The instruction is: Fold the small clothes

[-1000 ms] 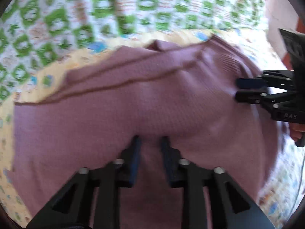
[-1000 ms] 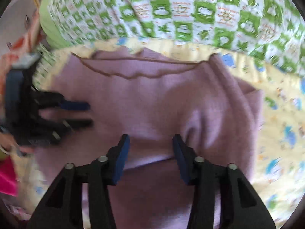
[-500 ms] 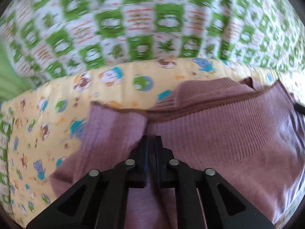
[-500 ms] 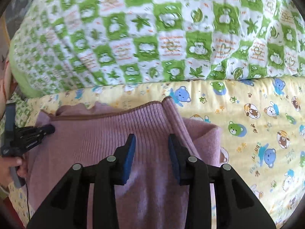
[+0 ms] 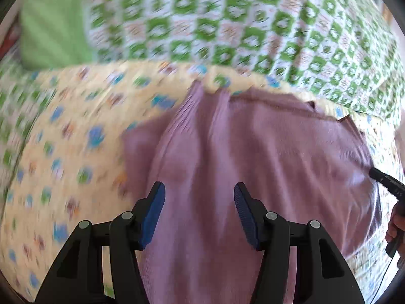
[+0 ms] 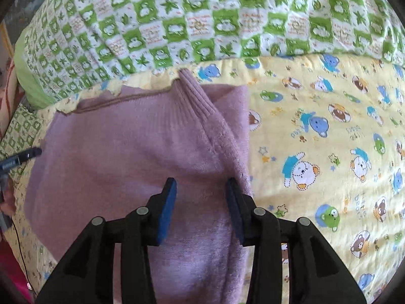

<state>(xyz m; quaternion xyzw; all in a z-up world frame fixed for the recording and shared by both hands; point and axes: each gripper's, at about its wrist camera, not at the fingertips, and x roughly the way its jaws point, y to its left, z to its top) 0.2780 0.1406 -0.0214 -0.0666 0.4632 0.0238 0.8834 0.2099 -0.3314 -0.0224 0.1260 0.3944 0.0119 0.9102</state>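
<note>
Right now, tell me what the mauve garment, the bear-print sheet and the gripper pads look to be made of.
Mauve garment: soft knit, probably wool or acrylic; ribbed band and fuzzy matte surface show.
Bear-print sheet: thin woven cotton by its look; matte, with a crisp print and fine wrinkles.
Pads of the right gripper: blue, ridged, apparently rubber or foam on black, likely plastic fingers.

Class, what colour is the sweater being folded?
Mauve-pink sweater, with a brown seam; clearest in the right wrist view.

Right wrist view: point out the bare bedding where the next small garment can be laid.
Free: yellow bear-print sheet, right of the mauve sweater, below the green checked quilt. Crowded: the left, where the sweater spreads under the open right gripper and reaches the left gripper at its edge.
</note>
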